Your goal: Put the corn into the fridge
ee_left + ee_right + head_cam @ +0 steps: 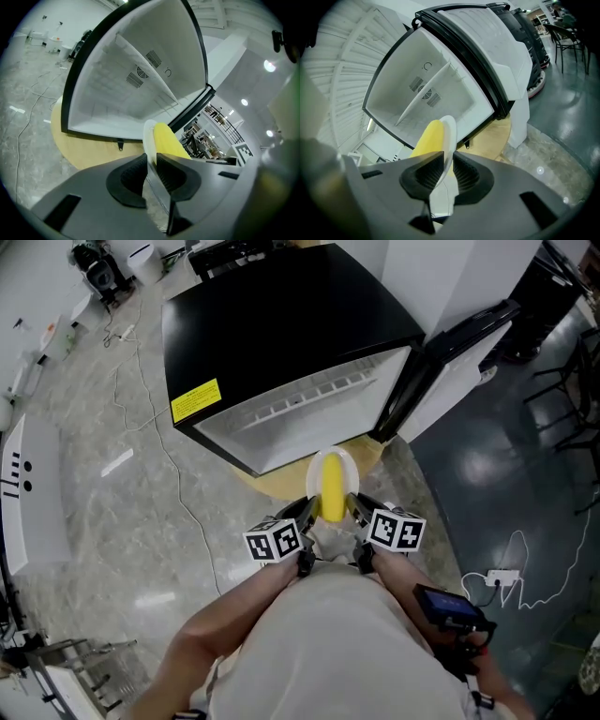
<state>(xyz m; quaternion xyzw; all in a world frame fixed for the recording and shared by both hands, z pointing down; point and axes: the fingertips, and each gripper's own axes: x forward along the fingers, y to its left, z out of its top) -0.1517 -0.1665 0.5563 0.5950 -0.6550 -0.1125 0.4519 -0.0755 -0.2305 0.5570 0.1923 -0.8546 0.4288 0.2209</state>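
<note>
Pale stone floor [94, 521] fills my left side, with a thin cable [178, 493] snaking across it. Next over is the black fridge [281, 324], standing on a round wooden disc [281, 486], its white inside facing me with one shelf [150, 70] across it. Now the left tongs [151, 171]: jaws pinched tight on the near left rim of a white plate [319, 463], no gap showing between pad and rim. On that plate lies the corn [332, 493], a yellow cob pointing toward the fridge. Plate and corn are just in front of the fridge opening, over the edge of the disc, not inside. On the other side the right tongs [446, 173] clamp the plate's right rim the same way, so both pairs carry it between them. Further right the fridge door [459, 371] is swung wide open, and past it the floor turns dark grey and glossy [506, 474].
</note>
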